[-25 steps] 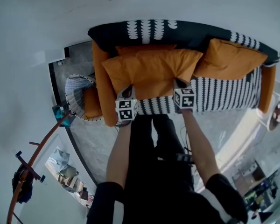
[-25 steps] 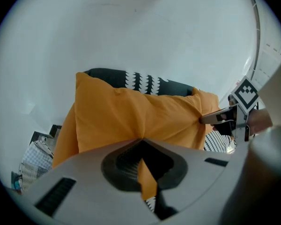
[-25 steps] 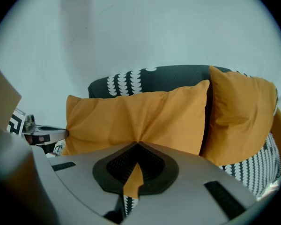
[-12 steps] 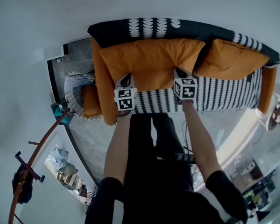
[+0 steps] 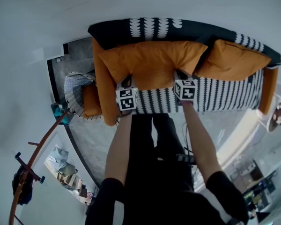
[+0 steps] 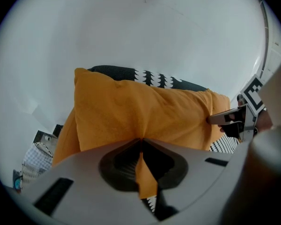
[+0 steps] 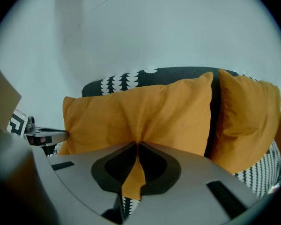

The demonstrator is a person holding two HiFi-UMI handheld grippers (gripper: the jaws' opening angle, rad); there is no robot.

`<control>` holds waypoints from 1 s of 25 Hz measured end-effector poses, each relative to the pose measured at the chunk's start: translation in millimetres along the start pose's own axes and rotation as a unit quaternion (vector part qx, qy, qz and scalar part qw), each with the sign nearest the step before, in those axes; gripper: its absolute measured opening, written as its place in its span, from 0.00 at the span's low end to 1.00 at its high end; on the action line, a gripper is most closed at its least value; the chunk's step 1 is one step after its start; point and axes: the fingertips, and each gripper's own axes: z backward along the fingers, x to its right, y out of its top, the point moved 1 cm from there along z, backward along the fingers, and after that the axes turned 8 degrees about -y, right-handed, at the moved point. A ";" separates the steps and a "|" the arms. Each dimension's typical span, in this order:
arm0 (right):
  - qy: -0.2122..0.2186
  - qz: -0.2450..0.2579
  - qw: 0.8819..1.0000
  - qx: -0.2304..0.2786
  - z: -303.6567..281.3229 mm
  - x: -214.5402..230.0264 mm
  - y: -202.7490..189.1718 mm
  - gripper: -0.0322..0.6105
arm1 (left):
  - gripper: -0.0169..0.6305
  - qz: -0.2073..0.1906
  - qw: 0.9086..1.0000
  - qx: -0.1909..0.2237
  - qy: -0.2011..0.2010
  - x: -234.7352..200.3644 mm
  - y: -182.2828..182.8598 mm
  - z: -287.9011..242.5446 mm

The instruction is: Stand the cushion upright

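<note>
Two pinches on one cushion, and the right one is loosening

At the left, the left gripper (image 6: 141,140) is clamped hard on a fold of orange cloth low on the cushion's near face. The cushion (image 5: 152,62) leans against the dark backrest (image 5: 196,32) at the far side of the sofa (image 5: 210,100). It sits towards the left end and looks close to upright, with its lower edge down on the striped seat.

Further right, the right gripper (image 7: 137,144) has the same sort of fold between its jaws. Those jaws have just been opening a little, though the tips look as if they pinch the cloth yet.

My worry is an uneven release. If the right side goes free while the left holds, the cushion could twist or sag at that end. If either gripper pulls back with cloth caught in the ribbed pads, it would drag the lower edge towards the near side, and the cushion could flop face-down onto the seat. A lean that is too shallow could end the same way.

The second cushion (image 5: 232,57) stands just beside it on the right, so a sideways slump could push into it.
</note>
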 end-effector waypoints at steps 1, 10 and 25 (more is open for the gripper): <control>0.002 -0.001 1.000 0.001 -0.8 -0.7 -0.2 0.08 | 0.04 0.002 1.000 0.001 0.002 -0.9 -0.1 -0.4; -0.014 0.003 1.000 0.010 4.2 6.3 6.0 0.13 | 0.06 0.025 0.999 0.011 0.018 -5.1 0.6 4.1; -0.006 -0.026 0.998 0.053 65.9 -4.3 30.6 0.05 | 0.02 0.045 0.995 0.079 0.034 18.5 35.6 70.9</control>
